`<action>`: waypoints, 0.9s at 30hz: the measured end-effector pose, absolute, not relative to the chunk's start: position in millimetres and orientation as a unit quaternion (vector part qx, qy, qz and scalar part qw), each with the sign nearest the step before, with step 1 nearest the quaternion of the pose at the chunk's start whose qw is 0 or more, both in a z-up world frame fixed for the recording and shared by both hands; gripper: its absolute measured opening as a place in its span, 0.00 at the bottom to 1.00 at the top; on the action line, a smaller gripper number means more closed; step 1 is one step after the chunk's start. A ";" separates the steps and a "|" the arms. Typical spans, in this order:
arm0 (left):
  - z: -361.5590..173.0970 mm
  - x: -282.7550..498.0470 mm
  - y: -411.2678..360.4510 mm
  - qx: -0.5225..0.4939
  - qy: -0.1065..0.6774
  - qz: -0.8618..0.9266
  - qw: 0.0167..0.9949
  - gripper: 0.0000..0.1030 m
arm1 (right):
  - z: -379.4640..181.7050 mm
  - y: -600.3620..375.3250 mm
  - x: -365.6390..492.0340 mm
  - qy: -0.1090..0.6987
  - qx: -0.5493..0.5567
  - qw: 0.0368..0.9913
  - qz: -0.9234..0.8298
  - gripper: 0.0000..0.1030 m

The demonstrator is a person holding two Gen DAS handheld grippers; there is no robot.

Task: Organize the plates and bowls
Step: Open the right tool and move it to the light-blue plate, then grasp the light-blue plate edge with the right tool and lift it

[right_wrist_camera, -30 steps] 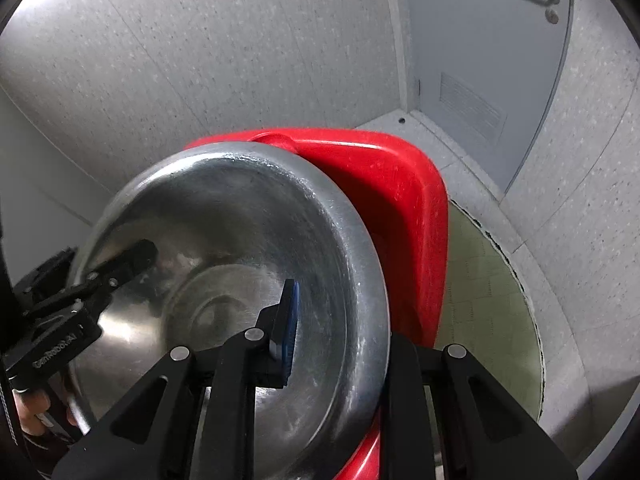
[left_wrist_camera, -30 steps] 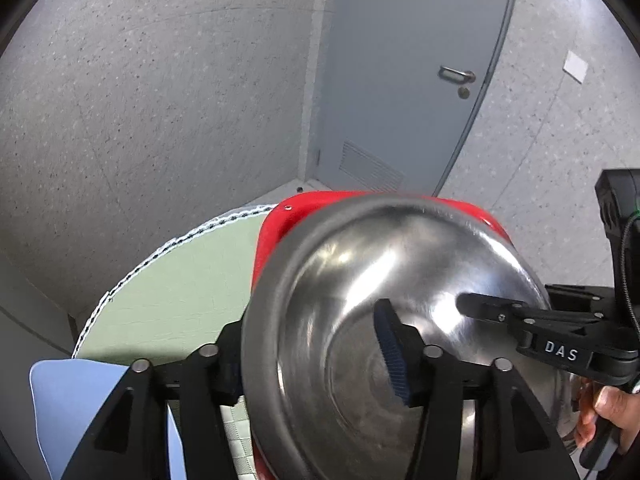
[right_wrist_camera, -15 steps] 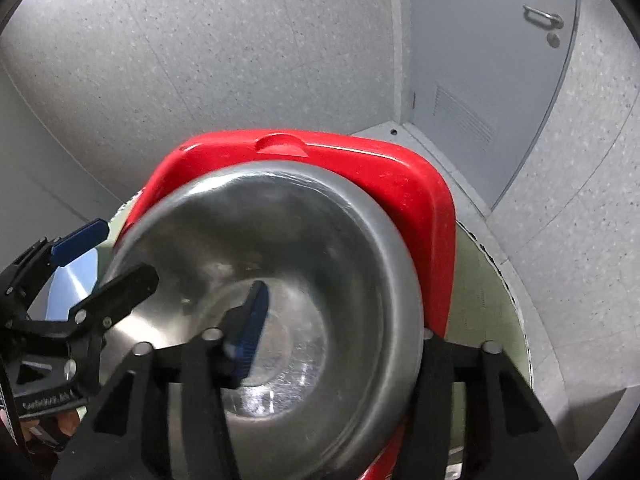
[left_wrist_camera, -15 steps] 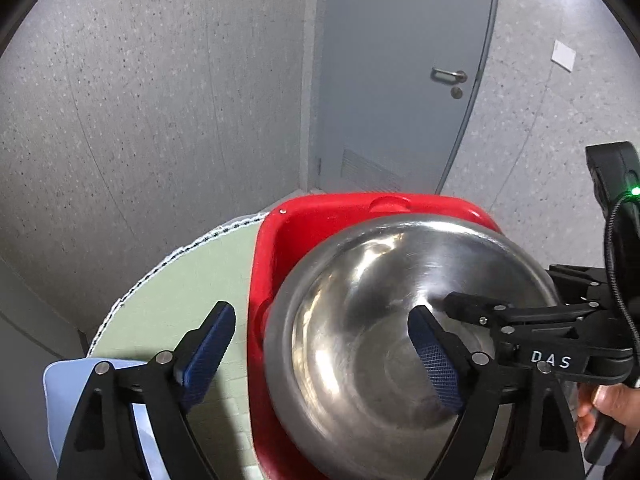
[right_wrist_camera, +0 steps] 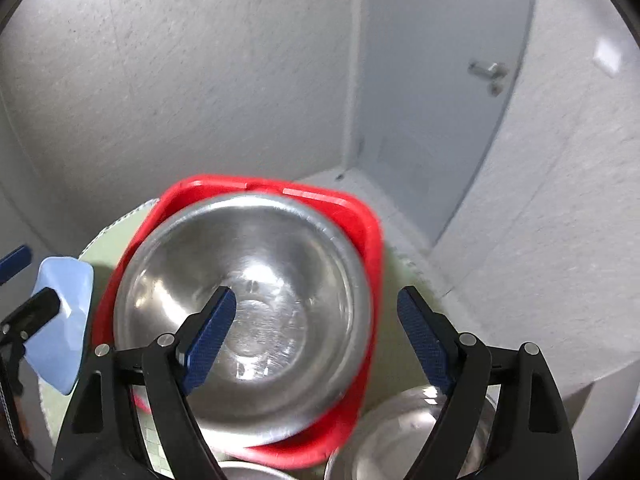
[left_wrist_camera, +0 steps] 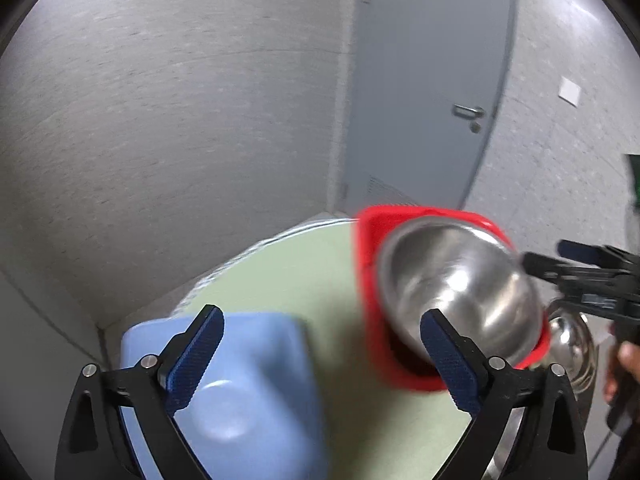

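The large steel bowl (right_wrist_camera: 248, 304) sits nested in the red basin (right_wrist_camera: 368, 232) on the green counter (left_wrist_camera: 288, 272), and neither gripper has hold of it; the left gripper (left_wrist_camera: 320, 360) has its jaws opening wide with nothing between the blue pads, hanging over the pale blue plate (left_wrist_camera: 256, 392) just beside the basin; the right gripper (right_wrist_camera: 316, 340) is likewise opening, one pad over the bowl's hollow and the other outside the rim, pressing on nothing. A second steel bowl (right_wrist_camera: 400, 436) lies just beside the basin at its near corner, and the rim of another metal piece (right_wrist_camera: 248, 472) shows at the bottom edge of the right wrist view; what it is I cannot tell.

The step in hand looks like letting go and drawing clear, then going for the next piece; to do it well, lift each gripper straight away from the rim so no pad catches and tips the bowl; for the smaller bowl, straddle its rim with one pad inside and one outside, close firmly since polished steel is slippery, and lower it level into the larger bowl so it nests rather than rocks.
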State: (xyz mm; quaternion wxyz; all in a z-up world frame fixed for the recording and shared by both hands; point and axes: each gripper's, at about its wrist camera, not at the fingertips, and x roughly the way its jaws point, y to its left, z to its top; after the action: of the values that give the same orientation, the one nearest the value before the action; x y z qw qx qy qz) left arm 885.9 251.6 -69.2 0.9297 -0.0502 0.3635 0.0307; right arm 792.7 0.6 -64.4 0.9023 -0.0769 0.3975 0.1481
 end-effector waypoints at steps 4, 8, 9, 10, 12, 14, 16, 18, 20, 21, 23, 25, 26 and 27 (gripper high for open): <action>-73.5 845.0 291.1 -0.065 0.364 0.071 0.926 0.95 | -55.4 32.5 745.1 0.392 -0.037 0.893 0.217 0.83; -85.9 812.0 320.9 -0.081 0.373 0.103 0.919 0.95 | -67.1 73.2 705.7 0.410 -0.006 0.868 0.281 0.83; -90.1 805.1 326.7 -0.082 0.377 0.110 0.916 0.95 | -73.6 88.5 695.7 0.418 -0.003 0.859 0.297 0.83; -94.5 796.2 333.9 -0.086 0.380 0.115 0.914 0.95 | -78.0 97.2 691.1 0.424 -0.004 0.854 0.301 0.83; -102.9 787.8 339.7 -0.096 0.388 0.126 0.908 0.95 | -88.8 116.5 682.9 0.438 -0.011 0.842 0.315 0.83; -112.2 779.0 346.5 -0.101 0.398 0.132 0.902 0.95 | -102.5 131.9 676.8 0.456 -0.016 0.829 0.324 0.83; -120.3 771.3 352.9 -0.104 0.408 0.140 0.896 0.95 | -116.0 144.7 677.7 0.471 -0.021 0.822 0.318 0.82; -128.1 767.9 356.1 -0.107 0.415 0.140 0.892 0.94 | -125.1 151.5 679.3 0.479 -0.029 0.821 0.308 0.82; -136.6 767.0 355.6 -0.109 0.426 0.139 0.887 0.91 | -133.0 159.6 683.0 0.485 -0.038 0.821 0.299 0.80; -139.7 769.2 353.3 -0.111 0.433 0.137 0.884 0.86 | -136.0 163.8 686.6 0.489 -0.042 0.820 0.295 0.80; -145.9 772.9 348.5 -0.114 0.443 0.132 0.879 0.79 | -142.1 169.5 690.5 0.488 -0.058 0.822 0.288 0.78; -150.9 782.2 350.6 -0.119 0.452 0.123 0.875 0.65 | -150.4 175.0 692.3 0.489 -0.076 0.822 0.282 0.76; -154.2 785.4 349.4 -0.121 0.460 0.117 0.872 0.57 | -155.3 175.0 695.9 0.496 -0.074 0.819 0.280 0.72; -156.3 790.9 350.3 -0.122 0.467 0.109 0.869 0.44 | -160.8 173.3 699.2 0.505 -0.069 0.814 0.279 0.67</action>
State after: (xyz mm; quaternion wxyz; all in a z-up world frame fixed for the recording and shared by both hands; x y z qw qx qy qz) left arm 790.9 350.3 -156.3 0.8693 -0.1220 0.4665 0.1086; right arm 699.1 173.3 -160.8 0.8139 -0.0688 0.5048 0.2795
